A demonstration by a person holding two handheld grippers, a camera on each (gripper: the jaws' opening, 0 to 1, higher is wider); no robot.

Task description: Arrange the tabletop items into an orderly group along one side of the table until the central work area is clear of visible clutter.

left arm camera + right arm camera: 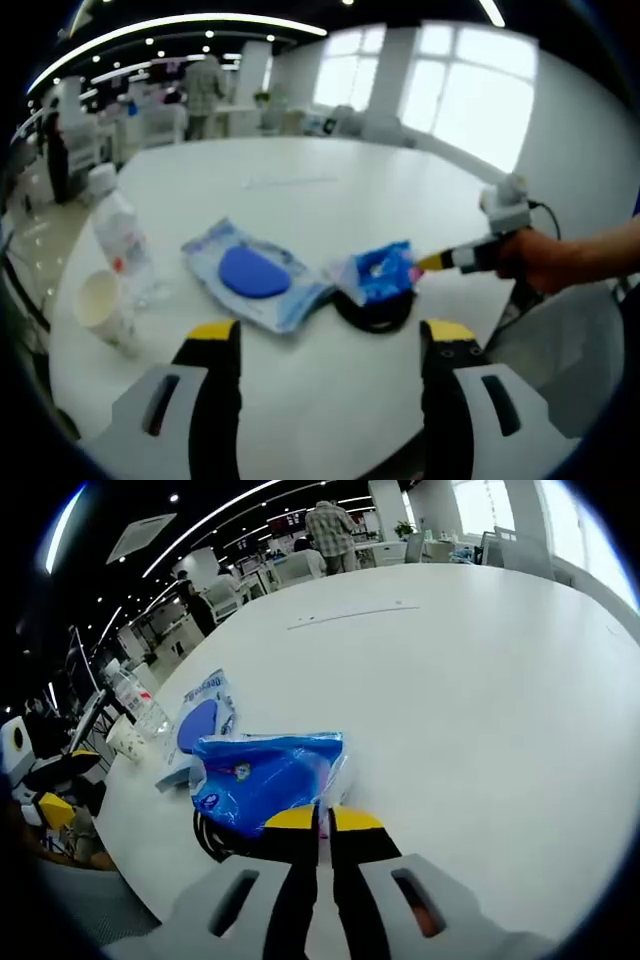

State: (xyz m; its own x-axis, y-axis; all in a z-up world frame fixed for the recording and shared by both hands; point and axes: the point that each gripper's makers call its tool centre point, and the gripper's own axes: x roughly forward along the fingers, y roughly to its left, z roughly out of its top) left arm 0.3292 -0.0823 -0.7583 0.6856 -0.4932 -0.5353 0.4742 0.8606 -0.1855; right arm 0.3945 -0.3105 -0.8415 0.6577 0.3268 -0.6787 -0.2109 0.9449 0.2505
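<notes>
Blue packet [262,778] pinched in the right gripper [322,825], over a black ring [375,312]; wipes pack [254,273] at ten o'clock. Left gripper [330,335] gapes, grasping nothing.

Your tongs [320,825] are black with yellow tips on grey bodies. The worktop [480,680] is plain white. You see a bright blue packet [262,775], a pale blue wipes pack [255,275] with a deep blue lid, a cream paper cup [100,300] and a clear bottle [122,240].

Person in a plaid shirt [326,525] stands beyond.
</notes>
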